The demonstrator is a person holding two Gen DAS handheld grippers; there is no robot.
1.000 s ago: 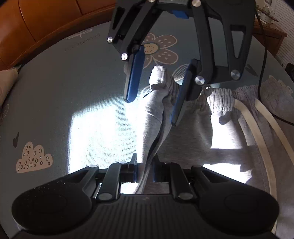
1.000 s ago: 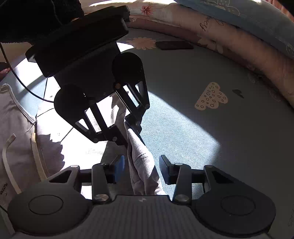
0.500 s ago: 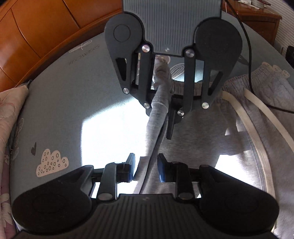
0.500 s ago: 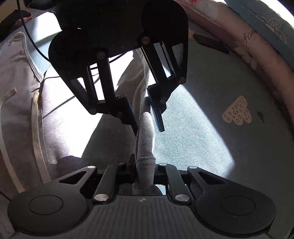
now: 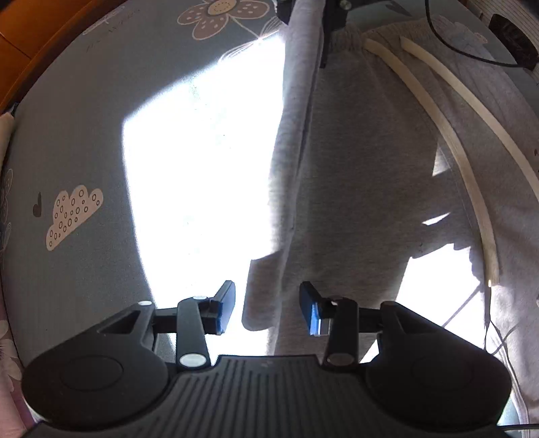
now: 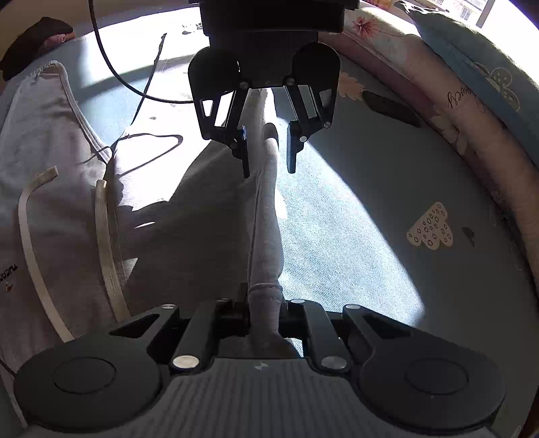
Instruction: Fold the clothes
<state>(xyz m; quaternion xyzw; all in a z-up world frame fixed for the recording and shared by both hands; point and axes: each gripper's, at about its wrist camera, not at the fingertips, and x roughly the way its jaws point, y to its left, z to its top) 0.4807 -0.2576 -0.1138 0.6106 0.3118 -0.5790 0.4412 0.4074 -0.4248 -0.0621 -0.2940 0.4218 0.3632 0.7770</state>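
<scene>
Grey sweatpants (image 5: 353, 168) with white side stripes (image 5: 454, 134) lie on a blue-grey printed bedsheet (image 5: 84, 134). One leg is drawn into a long ridge (image 6: 266, 219) between the two grippers. My right gripper (image 6: 264, 305) is shut on the leg's cuff end; it also shows at the top edge of the left wrist view, right gripper (image 5: 306, 13). My left gripper (image 5: 267, 308) points down over the other end of the ridge. Its jaws are opening, the cloth lies loose between them, and the pads do not press it. It also shows in the right wrist view, left gripper (image 6: 267, 151).
A black cable (image 6: 134, 87) trails across the pants and the sunlit sheet. A rolled floral quilt (image 6: 471, 118) borders the bed at the right of the right wrist view. A small dark object (image 6: 390, 107) lies near it. A wooden headboard (image 5: 20, 50) bounds the left wrist view's corner.
My left gripper let go of the leg and its jaws spread. My right gripper closed on the cuff. The two grippers drew apart, stretching the leg into a straight ridge.
</scene>
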